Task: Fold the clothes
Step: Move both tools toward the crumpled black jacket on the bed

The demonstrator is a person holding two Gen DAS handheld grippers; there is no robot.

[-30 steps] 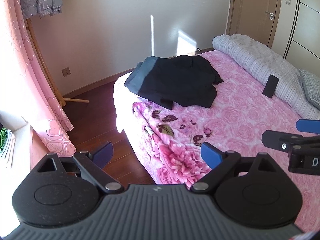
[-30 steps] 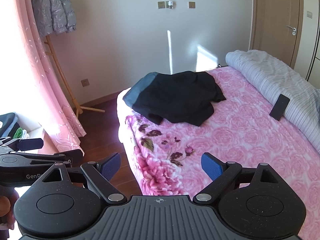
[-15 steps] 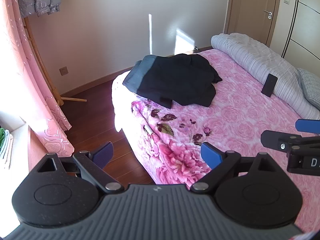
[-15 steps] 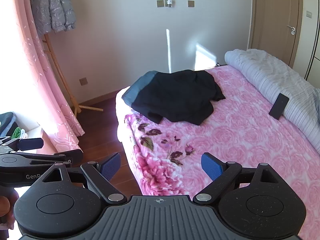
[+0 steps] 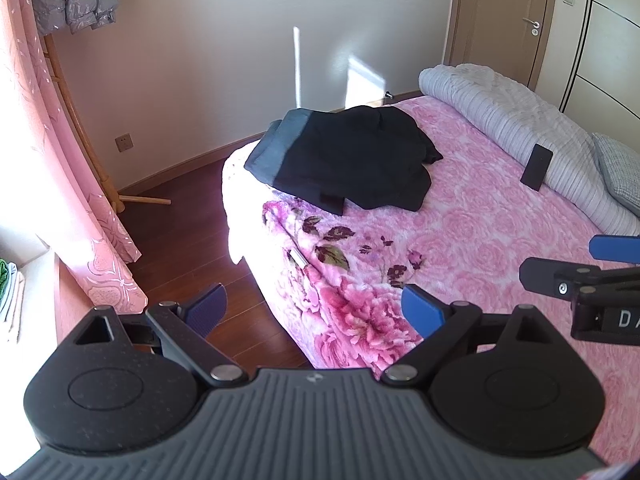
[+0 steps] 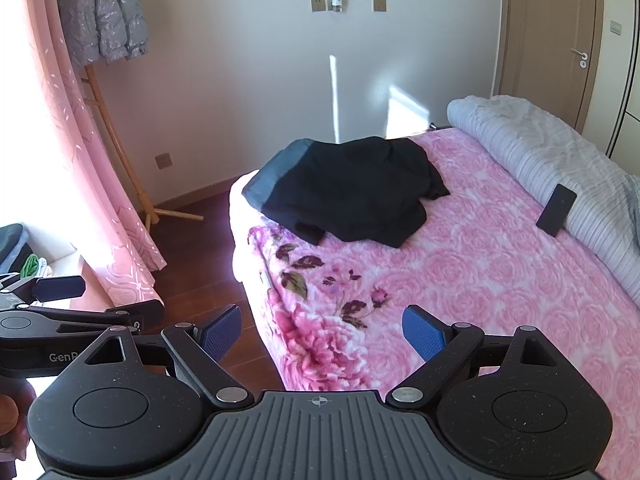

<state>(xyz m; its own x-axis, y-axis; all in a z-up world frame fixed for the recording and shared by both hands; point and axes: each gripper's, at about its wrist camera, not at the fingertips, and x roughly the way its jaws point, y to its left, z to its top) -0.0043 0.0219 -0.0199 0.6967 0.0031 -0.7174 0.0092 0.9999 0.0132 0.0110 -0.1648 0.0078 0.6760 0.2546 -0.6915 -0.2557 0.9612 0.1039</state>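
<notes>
Garment (image 5: 344,156), dark/black w/ a grey-blue band at one end, lying crumpled on pink floral blanket (image 5: 480,232) near far corner of bed, well ahead of both grippers and not touched by either. Long axis running roughly across the bed, blue-banded end pointing toward bed edge and wall side, black bulk toward striped grey duvet (image 5: 520,120); small flap of fabric sticking out toward the near side. Left gripper (image 5: 316,308) spread wide, nothing between blue pads, hovering over near corner of bed and wood floor (image 5: 180,240). Right gripper (image 6: 322,330) likewise released, empty, above near edge of blanket, garment straight ahead in its view (image 6: 352,188). Black phone (image 5: 537,166) propped against duvet, well apart from garment. Pink curtain (image 5: 60,160) at left, grey puffer jacket (image 6: 100,20) hung on wooden rack.
</notes>
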